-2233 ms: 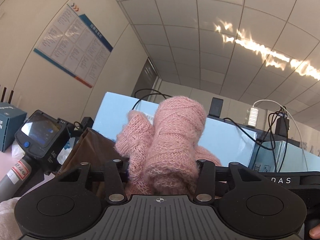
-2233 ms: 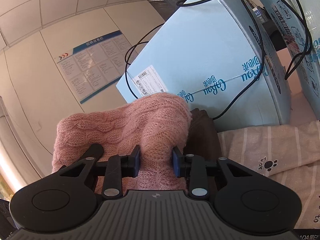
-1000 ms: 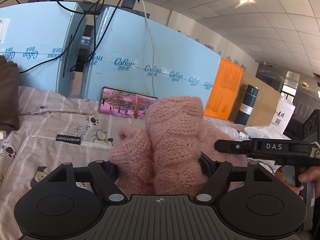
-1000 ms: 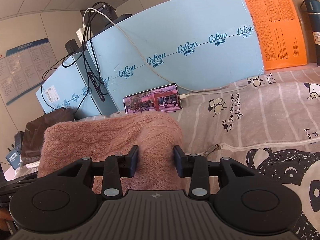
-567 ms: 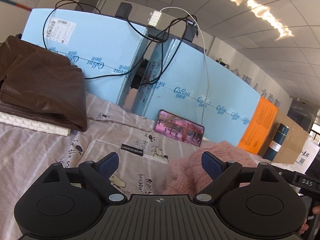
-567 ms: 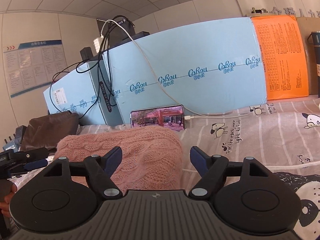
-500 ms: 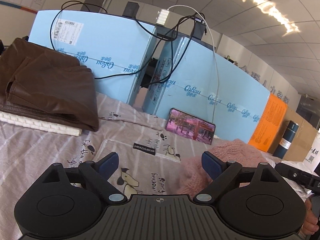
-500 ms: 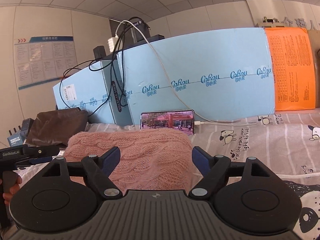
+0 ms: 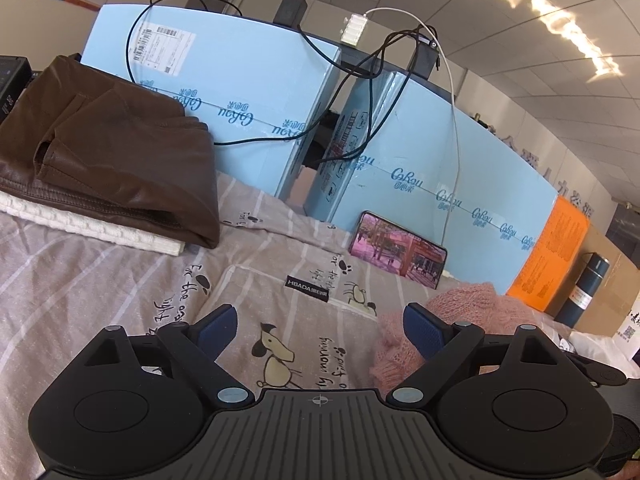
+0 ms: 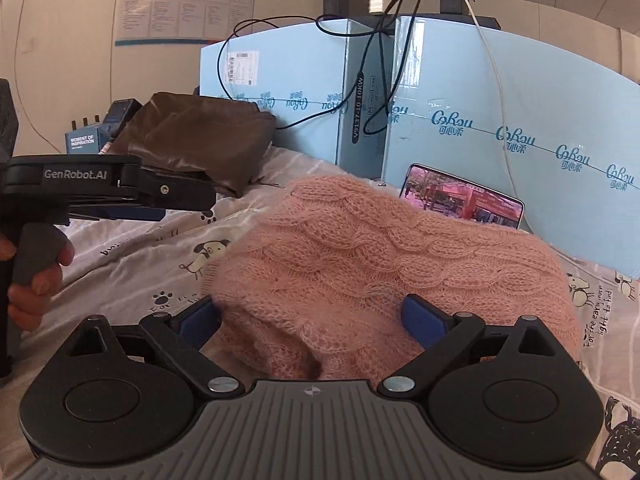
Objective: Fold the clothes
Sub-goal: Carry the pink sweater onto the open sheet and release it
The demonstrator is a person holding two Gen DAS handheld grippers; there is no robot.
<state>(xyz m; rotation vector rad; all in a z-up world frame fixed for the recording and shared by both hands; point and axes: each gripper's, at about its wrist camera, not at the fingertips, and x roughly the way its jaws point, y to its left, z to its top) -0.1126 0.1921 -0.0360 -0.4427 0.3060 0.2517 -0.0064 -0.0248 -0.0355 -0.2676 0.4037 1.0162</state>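
A pink cable-knit sweater (image 10: 380,248) lies folded in a bundle on the striped cartoon-dog sheet (image 10: 132,264). My right gripper (image 10: 310,314) sits low over the sweater's near edge. Its jaws are opening, the knit lies between them, and the pads do not press on it. My left gripper (image 9: 320,320) stands open over bare sheet (image 9: 120,292) with nothing between its fingers. The sweater (image 9: 472,312) lies just to the right of that gripper's right finger. In the right wrist view a hand (image 10: 36,276) holds the left gripper's handle at the far left.
A folded brown leather garment (image 9: 108,152) rests on a white knit (image 9: 92,228) at the back left. Light blue boxes (image 9: 248,80) with cables wall off the back. A lit phone (image 9: 396,256) leans on them. An orange sheet (image 9: 556,252) and a dark flask (image 9: 584,292) stand right.
Both grippers have let go of the pink sweater and their jaws have spread wide. The sweater has come down onto the sheet. The left gripper has swung left, off the sweater.
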